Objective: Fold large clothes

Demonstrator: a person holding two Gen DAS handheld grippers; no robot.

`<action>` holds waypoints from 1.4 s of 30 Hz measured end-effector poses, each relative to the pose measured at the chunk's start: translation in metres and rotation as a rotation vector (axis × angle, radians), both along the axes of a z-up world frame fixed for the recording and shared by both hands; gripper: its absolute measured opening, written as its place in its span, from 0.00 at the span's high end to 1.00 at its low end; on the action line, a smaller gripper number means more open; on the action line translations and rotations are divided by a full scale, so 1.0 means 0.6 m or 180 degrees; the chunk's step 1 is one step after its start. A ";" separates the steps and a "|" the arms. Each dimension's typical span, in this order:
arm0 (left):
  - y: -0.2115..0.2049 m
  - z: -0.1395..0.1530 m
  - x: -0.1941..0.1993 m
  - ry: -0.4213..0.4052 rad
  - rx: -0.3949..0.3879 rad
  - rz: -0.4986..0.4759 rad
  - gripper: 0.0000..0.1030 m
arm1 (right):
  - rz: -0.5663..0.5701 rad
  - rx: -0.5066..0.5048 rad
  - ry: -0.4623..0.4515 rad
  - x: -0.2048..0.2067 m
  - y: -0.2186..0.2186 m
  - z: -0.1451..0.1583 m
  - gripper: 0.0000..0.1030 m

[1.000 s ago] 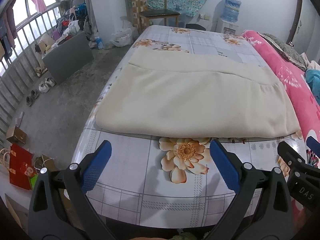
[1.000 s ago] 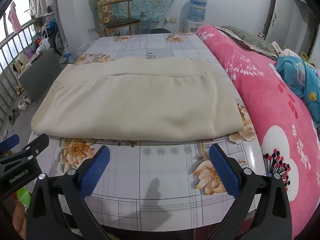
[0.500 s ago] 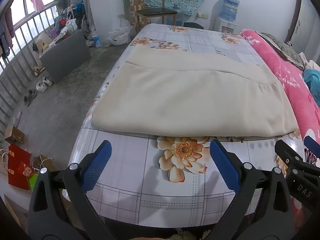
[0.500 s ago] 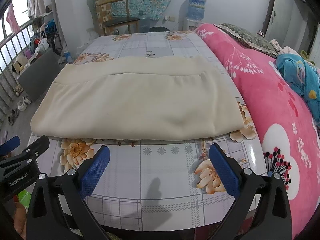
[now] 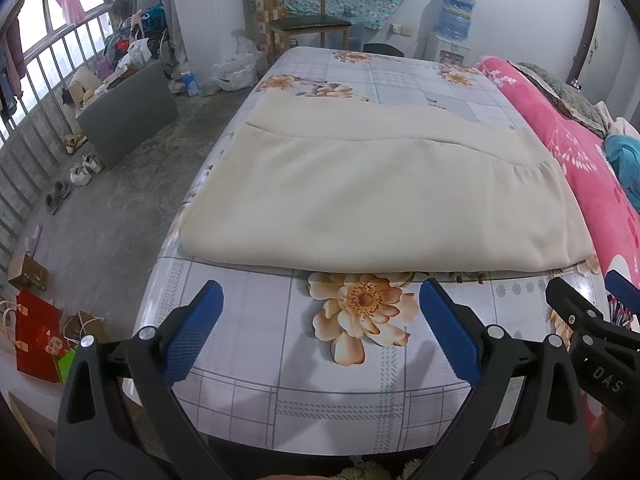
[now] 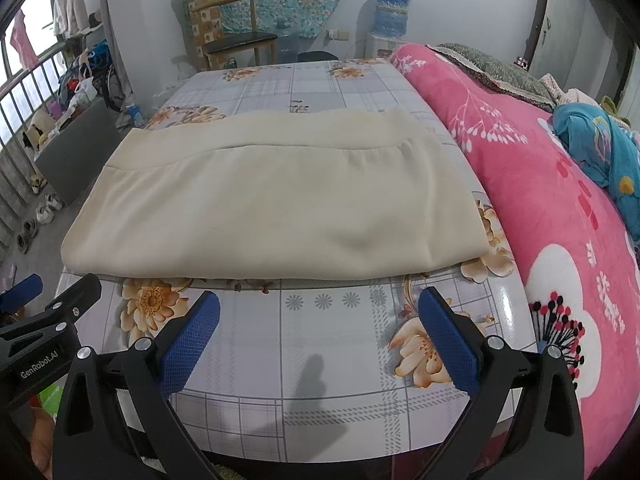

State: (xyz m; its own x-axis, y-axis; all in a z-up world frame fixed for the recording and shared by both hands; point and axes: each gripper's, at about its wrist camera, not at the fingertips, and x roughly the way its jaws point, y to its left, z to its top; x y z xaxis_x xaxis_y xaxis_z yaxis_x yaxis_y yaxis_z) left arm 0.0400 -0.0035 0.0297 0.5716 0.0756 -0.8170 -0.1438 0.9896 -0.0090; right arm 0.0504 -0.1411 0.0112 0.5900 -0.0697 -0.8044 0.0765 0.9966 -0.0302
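A large cream garment point(image 5: 376, 196) point(image 6: 276, 200) lies folded flat on the flower-patterned table point(image 5: 352, 364) point(image 6: 320, 360), its folded edge facing me. My left gripper point(image 5: 320, 332) hovers open over the bare near strip of the table, short of the garment's near left part, with nothing between its blue pads. Over the same strip, toward the garment's near right part, my right gripper point(image 6: 320, 332) is open too and holds nothing. Each gripper shows at the edge of the other's view: the right gripper point(image 5: 592, 328) at the lower right, the left gripper point(image 6: 44, 320) at the lower left.
A pink flowered blanket point(image 6: 560, 208) point(image 5: 580, 160) piles along the table's right side, with a blue cloth point(image 6: 600, 152) on it. A wooden chair point(image 5: 308, 20) and a water dispenser point(image 5: 452, 28) stand past the far end. Shoes point(image 5: 80, 172), bags point(image 5: 36, 332) and a grey board point(image 5: 128, 112) lie on the floor at left.
Both grippers have drifted slightly back and to the left; the garment sits a little farther right in the left wrist view. Both stay open and the garment has not moved.
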 end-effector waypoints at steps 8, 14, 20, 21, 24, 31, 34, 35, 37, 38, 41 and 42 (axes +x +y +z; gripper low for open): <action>-0.003 -0.002 0.000 0.0012 0.0002 -0.0035 0.08 | -0.0022 0.0014 0.0022 0.000 -0.001 -0.006 0.06; -0.005 -0.003 0.002 0.0023 -0.0003 -0.0037 0.08 | -0.0023 0.0010 0.0027 0.000 0.000 -0.007 0.06; -0.003 -0.006 0.001 0.0033 -0.0012 -0.0058 0.08 | -0.0025 0.0014 0.0028 0.000 0.000 -0.007 0.06; -0.003 -0.006 0.001 0.0032 -0.0009 -0.0056 0.08 | -0.0024 0.0013 0.0027 0.001 -0.001 -0.007 0.06; -0.004 -0.006 0.001 0.0033 -0.0013 -0.0056 0.08 | -0.0023 0.0014 0.0028 0.001 -0.001 -0.007 0.06; -0.004 -0.007 0.001 0.0035 -0.0013 -0.0053 0.08 | -0.0020 0.0012 0.0029 0.001 -0.001 -0.007 0.06; -0.003 -0.008 0.002 0.0038 -0.0018 -0.0058 0.08 | -0.0026 0.0018 0.0035 0.000 -0.002 -0.008 0.06; -0.004 -0.009 0.003 0.0041 -0.0019 -0.0062 0.08 | -0.0028 0.0019 0.0036 -0.001 -0.002 -0.009 0.06; -0.003 -0.010 0.003 0.0044 -0.0024 -0.0065 0.08 | -0.0029 0.0017 0.0036 -0.002 -0.002 -0.009 0.06; -0.003 -0.009 0.003 0.0042 -0.0023 -0.0065 0.08 | -0.0027 0.0020 0.0036 -0.001 -0.003 -0.008 0.06; -0.004 -0.009 0.003 0.0038 -0.0019 -0.0063 0.08 | -0.0029 0.0014 0.0035 -0.001 -0.002 -0.008 0.06; -0.004 -0.009 0.003 0.0039 -0.0022 -0.0063 0.08 | -0.0028 0.0019 0.0037 0.000 -0.002 -0.008 0.06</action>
State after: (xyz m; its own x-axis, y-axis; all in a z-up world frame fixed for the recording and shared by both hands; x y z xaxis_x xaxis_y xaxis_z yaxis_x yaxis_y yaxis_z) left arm 0.0419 -0.0057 0.0240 0.5629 0.0587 -0.8244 -0.1242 0.9922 -0.0142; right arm 0.0504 -0.1425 0.0065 0.5800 -0.0701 -0.8116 0.0850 0.9961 -0.0253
